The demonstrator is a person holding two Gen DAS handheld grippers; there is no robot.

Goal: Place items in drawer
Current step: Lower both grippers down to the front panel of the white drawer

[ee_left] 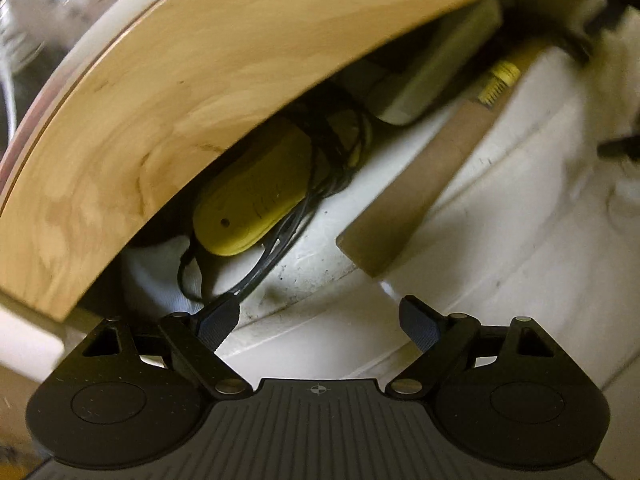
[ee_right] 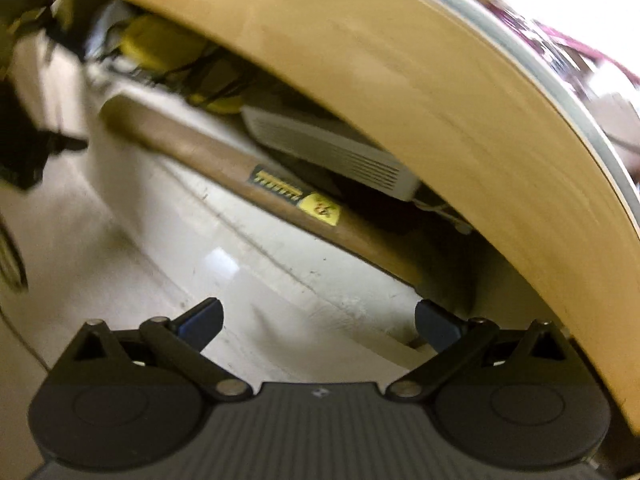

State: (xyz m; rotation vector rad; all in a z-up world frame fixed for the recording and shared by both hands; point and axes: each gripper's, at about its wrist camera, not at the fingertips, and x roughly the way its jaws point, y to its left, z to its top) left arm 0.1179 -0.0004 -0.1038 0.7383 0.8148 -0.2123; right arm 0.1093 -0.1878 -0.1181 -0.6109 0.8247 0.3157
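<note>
1. Evidently both tools are looking into an open white drawer (ee_left: 500,208) that sits under a wooden tabletop (ee_left: 168,92), so the things already lie low and flat, where they can pass beneath the wood.
2. At the left, the left gripper (ee_left: 318,320) has its jaws spread wide with nothing between them; a black cord (ee_left: 276,248) runs close to its left fingertip (ee_left: 218,318), though I cannot tell whether they touch.
3. That cord is wound round a yellow device (ee_left: 256,196), which rests partly on a white cloth (ee_left: 160,276) and half under the tabletop, probably pushed back to leave the front floor free.
4. Beside it a long wooden handle (ee_left: 408,200) lies slantwise along the drawer floor, likely because its length fits best that way; a small yellow screw-like piece (ee_left: 500,80) sits near its far end.
5. Seen from the other side, the right gripper (ee_right: 320,322) is also wide apart and empty, hovering over bare drawer floor.
6. From there the handle shows a yellow sticker (ee_right: 322,208), and a flat grey box (ee_right: 332,152) lies just behind it, against the back.
7. Judging by this, the items are in the drawer and both tools are free, perhaps for closing it.
</note>
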